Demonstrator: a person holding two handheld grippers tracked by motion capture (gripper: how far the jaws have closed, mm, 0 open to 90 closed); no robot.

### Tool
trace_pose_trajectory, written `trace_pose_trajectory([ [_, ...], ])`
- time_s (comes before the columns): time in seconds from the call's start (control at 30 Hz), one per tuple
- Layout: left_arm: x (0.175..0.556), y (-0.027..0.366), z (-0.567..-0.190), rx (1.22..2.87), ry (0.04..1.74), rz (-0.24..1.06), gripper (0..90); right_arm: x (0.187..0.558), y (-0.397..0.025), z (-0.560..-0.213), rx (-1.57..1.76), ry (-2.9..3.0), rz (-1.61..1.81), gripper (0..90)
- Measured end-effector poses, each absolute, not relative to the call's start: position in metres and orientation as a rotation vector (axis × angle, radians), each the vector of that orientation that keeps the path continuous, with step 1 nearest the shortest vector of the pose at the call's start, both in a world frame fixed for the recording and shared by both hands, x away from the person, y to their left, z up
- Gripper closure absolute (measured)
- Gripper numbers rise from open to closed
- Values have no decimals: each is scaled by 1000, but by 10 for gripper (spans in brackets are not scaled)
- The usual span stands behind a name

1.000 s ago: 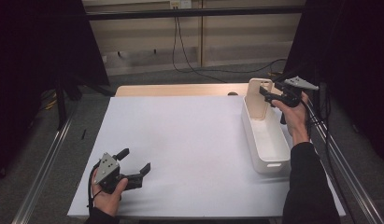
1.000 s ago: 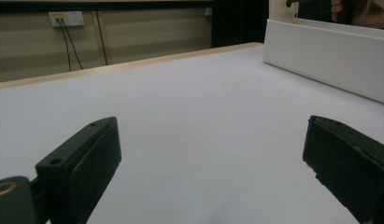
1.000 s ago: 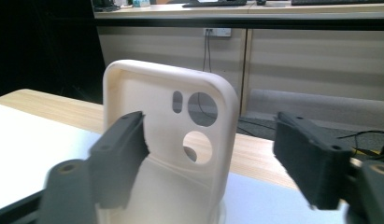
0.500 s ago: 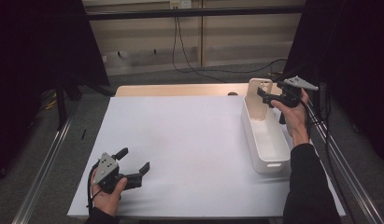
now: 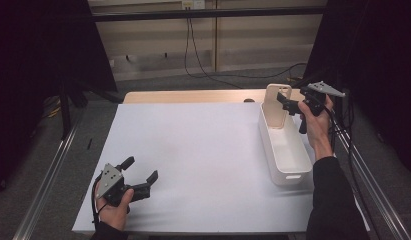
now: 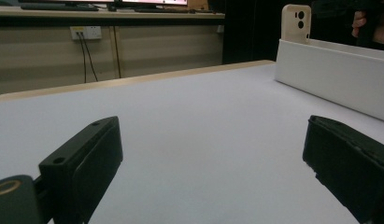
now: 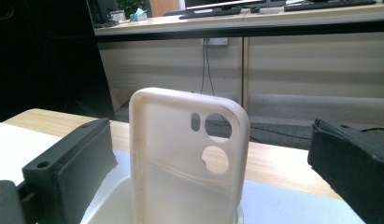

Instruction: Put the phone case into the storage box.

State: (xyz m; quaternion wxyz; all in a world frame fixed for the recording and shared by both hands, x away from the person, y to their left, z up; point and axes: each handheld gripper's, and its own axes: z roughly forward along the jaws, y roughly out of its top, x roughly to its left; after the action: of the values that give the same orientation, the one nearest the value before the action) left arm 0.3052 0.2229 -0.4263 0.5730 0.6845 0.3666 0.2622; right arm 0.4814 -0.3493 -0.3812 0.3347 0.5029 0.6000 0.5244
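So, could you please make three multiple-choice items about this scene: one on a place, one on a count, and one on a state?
1. Where does the phone case stand?
A. upright at the far end of the white bin
B. flat on the middle of the table
C. clamped in the left tongs

2. How many holes does the case have at its upper corner?
A. one
B. three
C. five

3. How are the right tongs?
A. shut on the case
B. open, one jaw at each side of the case
C. resting flat on the table

Answers: 1 A, the high view shows it upright inside the bin; 2 B, the right gripper view shows three; 3 B, the jaws stand apart from the case.
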Motion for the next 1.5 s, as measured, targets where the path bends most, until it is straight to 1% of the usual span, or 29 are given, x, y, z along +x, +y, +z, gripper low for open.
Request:
trace_pose_trajectory([
  [0.27, 307, 222, -426, 1596, 859, 617, 47, 473, -349, -380, 1304, 1560, 1377, 4],
  [1.0, 305, 227, -424, 1586, 860, 649, 46, 426, -354, -376, 1248, 1537, 1365, 0],
  [1.5, 303, 228, -424, 1584, 859, 656, 46, 400, -346, -372, 1154, 1602, 1398, 0],
])
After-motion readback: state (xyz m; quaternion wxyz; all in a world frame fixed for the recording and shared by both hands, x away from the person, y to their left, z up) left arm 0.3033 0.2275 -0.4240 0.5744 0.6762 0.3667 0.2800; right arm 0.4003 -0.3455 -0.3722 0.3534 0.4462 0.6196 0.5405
